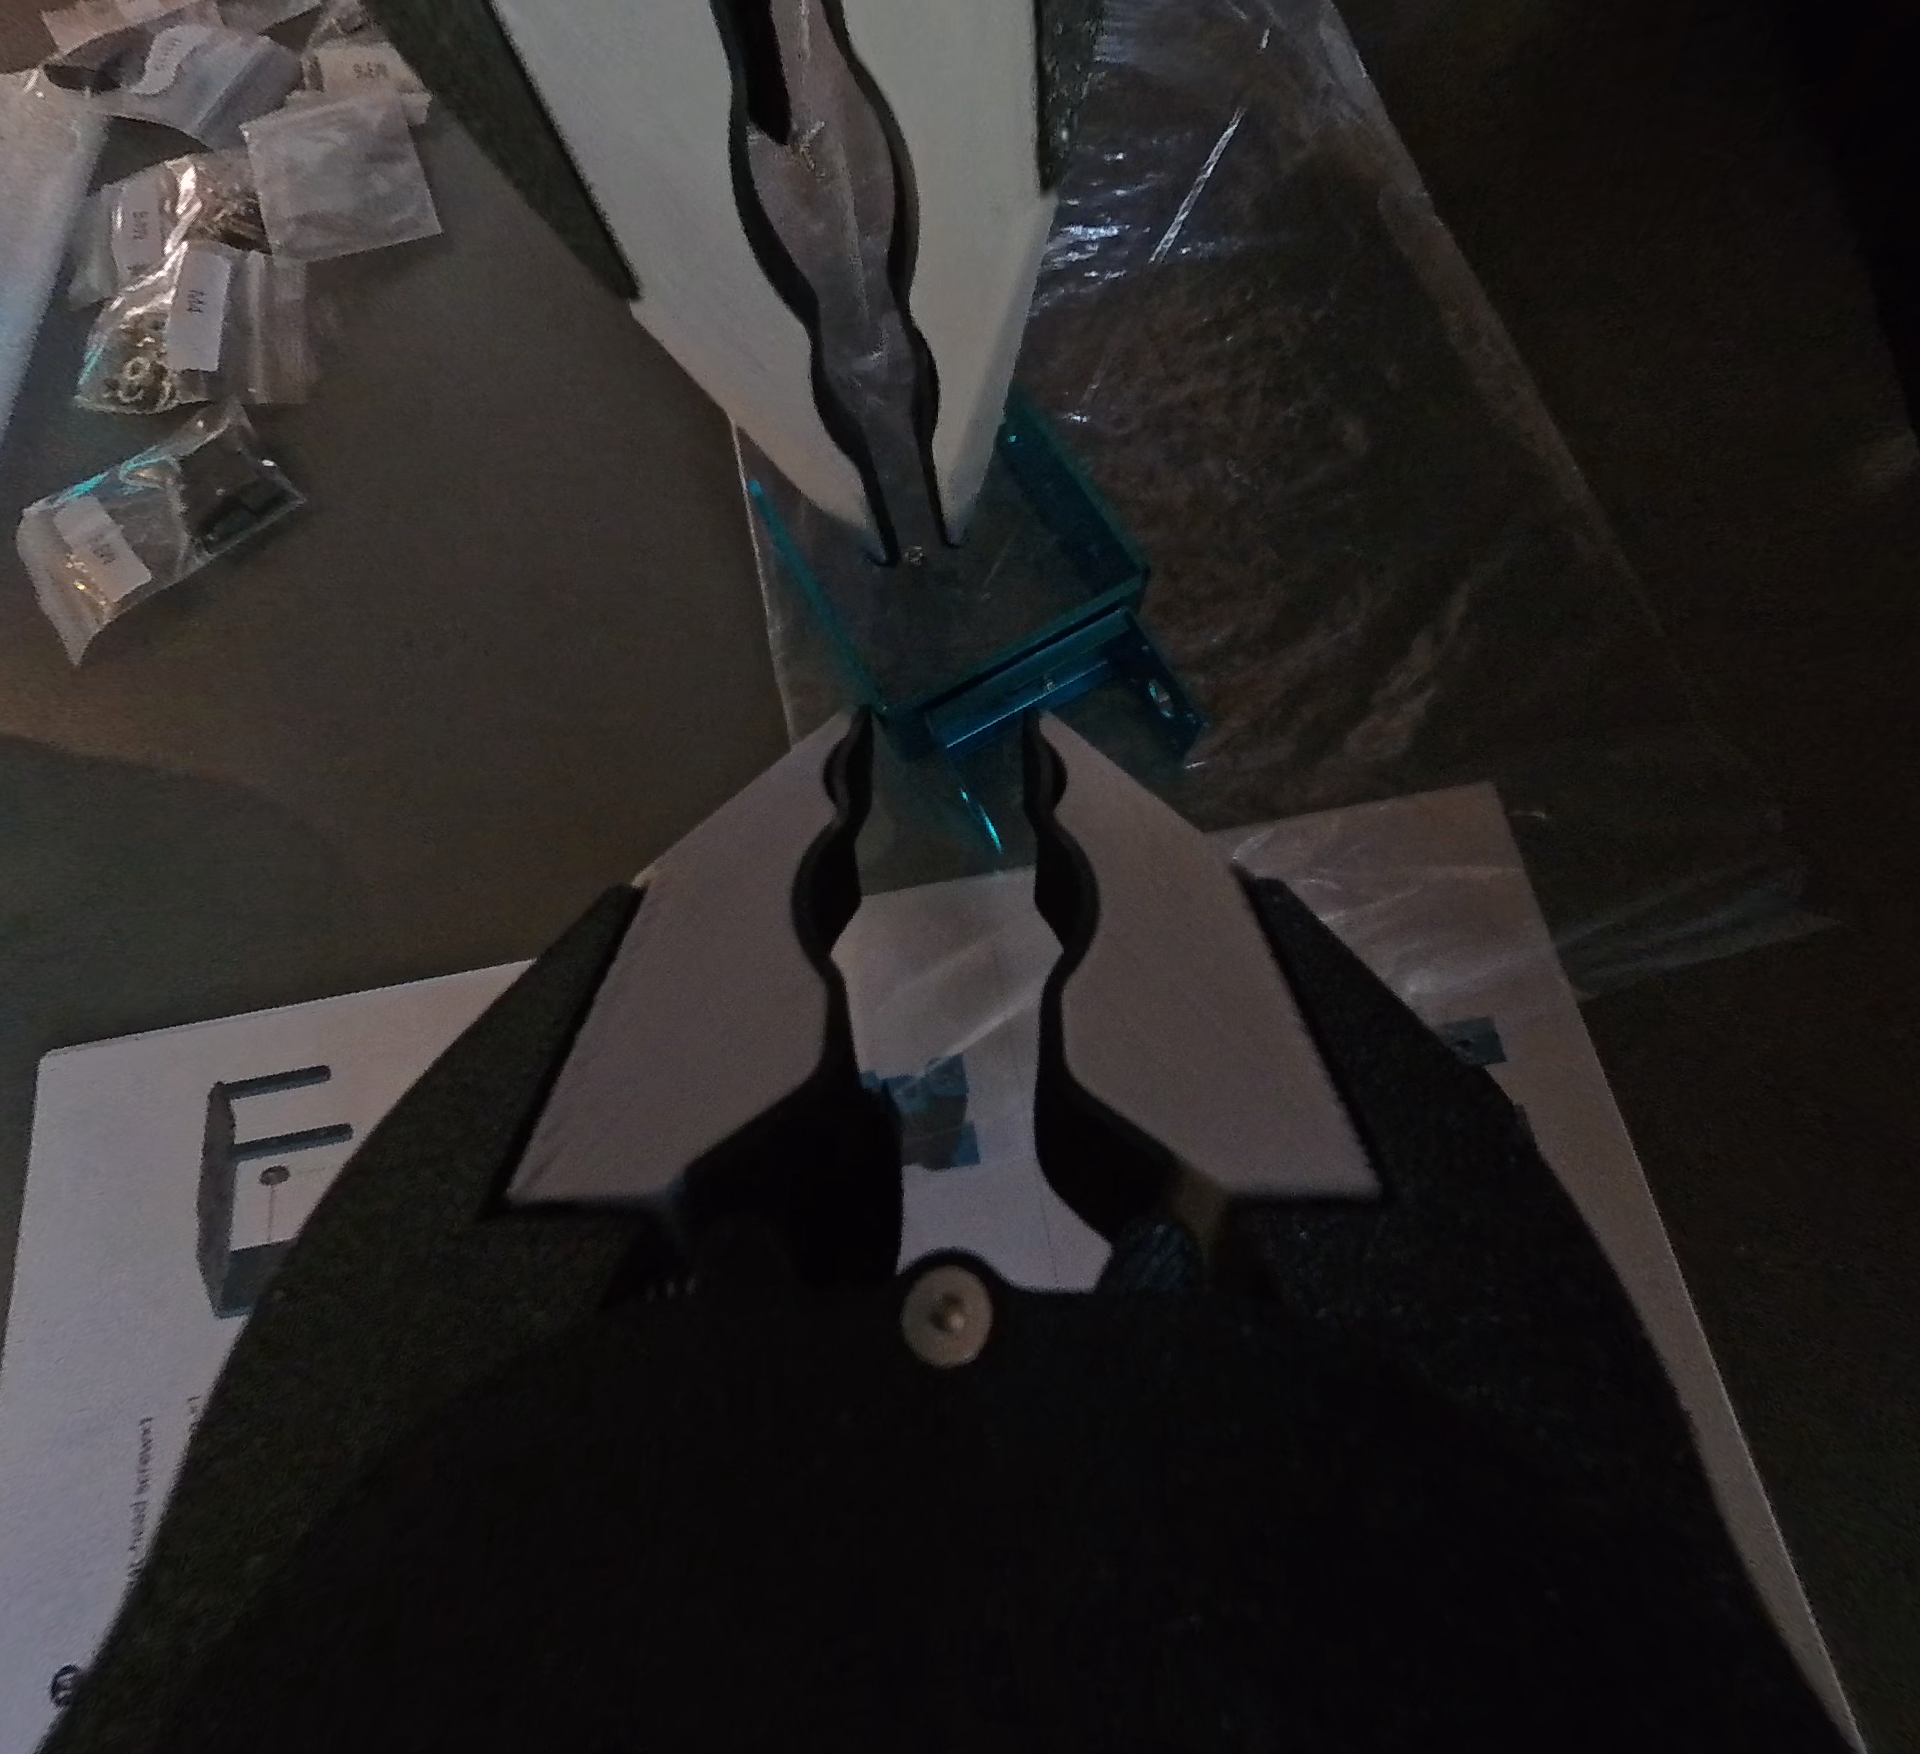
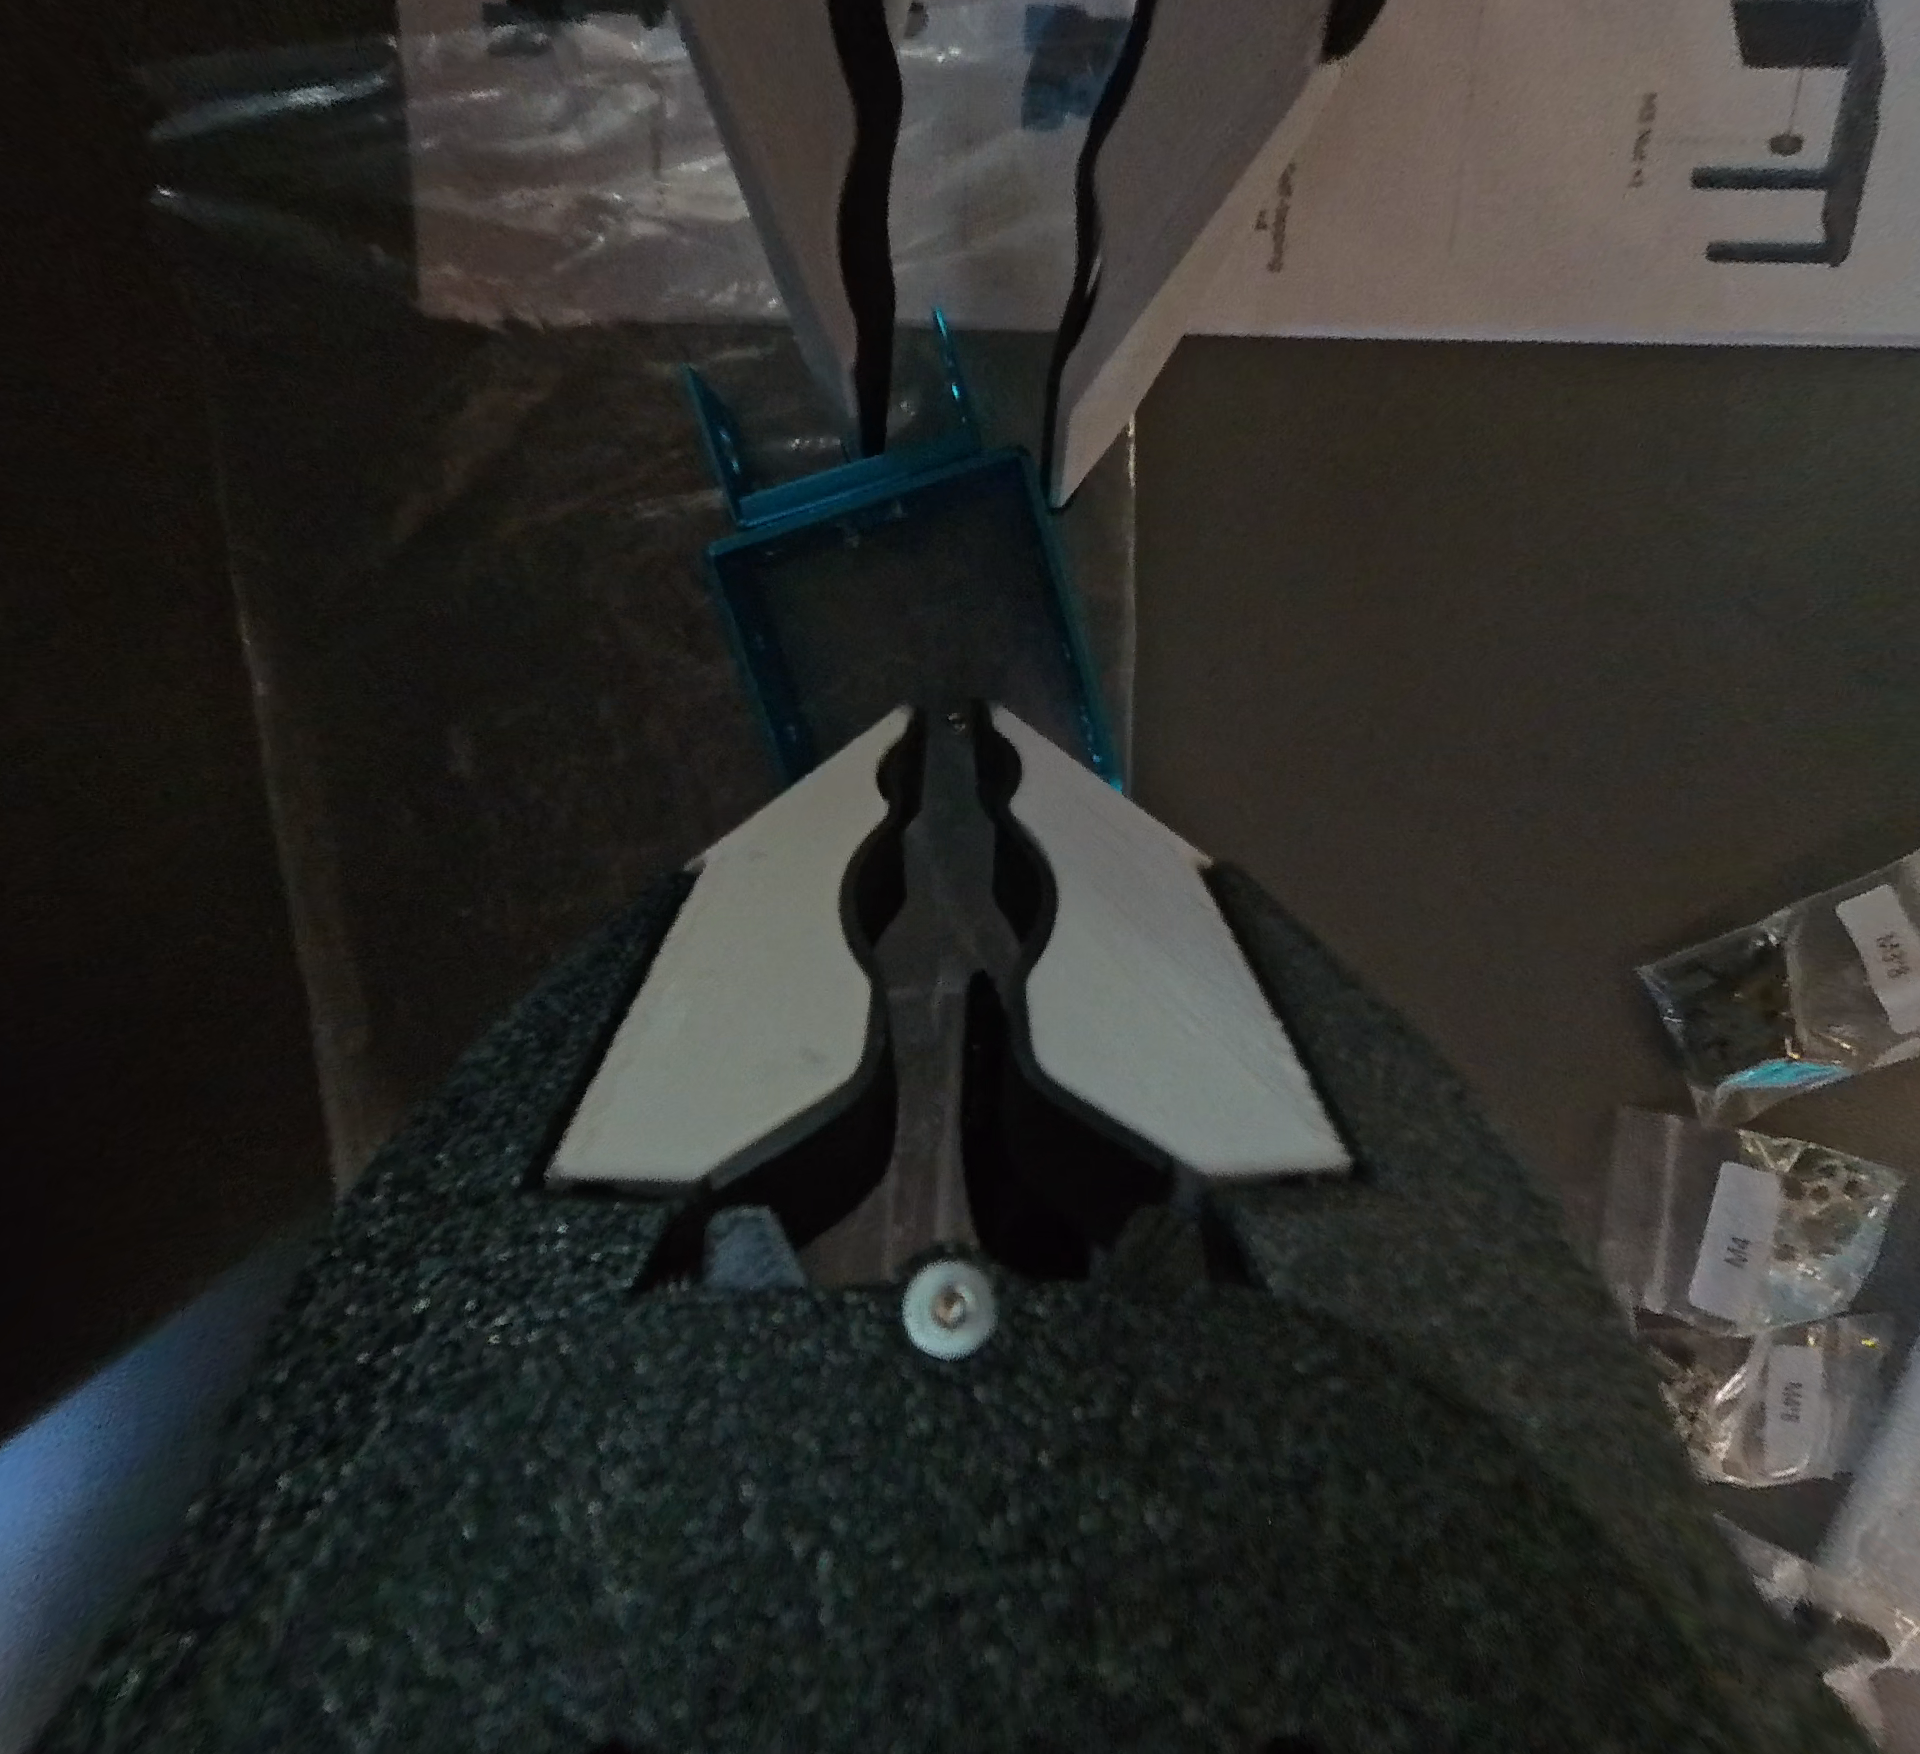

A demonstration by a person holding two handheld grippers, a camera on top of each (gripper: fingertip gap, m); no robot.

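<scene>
A blue metal bracket assembly [image 1: 1013,655] lies on clear plastic on a dark table; it also shows in the right wrist view [image 2: 894,499]. My left gripper [image 1: 945,717] is part closed, its tips against the near end of the bracket, one flange between them. My right gripper [image 2: 948,715] comes from the opposite side and is shut on a thin grey rod-like tool [image 2: 940,883]. The tool's tip, with a small screw-like piece [image 2: 956,717], sits inside the bracket's open frame. The right gripper also shows in the left wrist view [image 1: 916,549].
Several small clear bags of hardware [image 1: 187,250] lie left of the bracket, and show in the right wrist view [image 2: 1766,1185]. A white printed sheet [image 1: 156,1237] lies under my left gripper. A crinkled clear plastic bag [image 1: 1299,302] spreads to the right. The light is dim. Tip to tip, the grippers are about 4 cm apart.
</scene>
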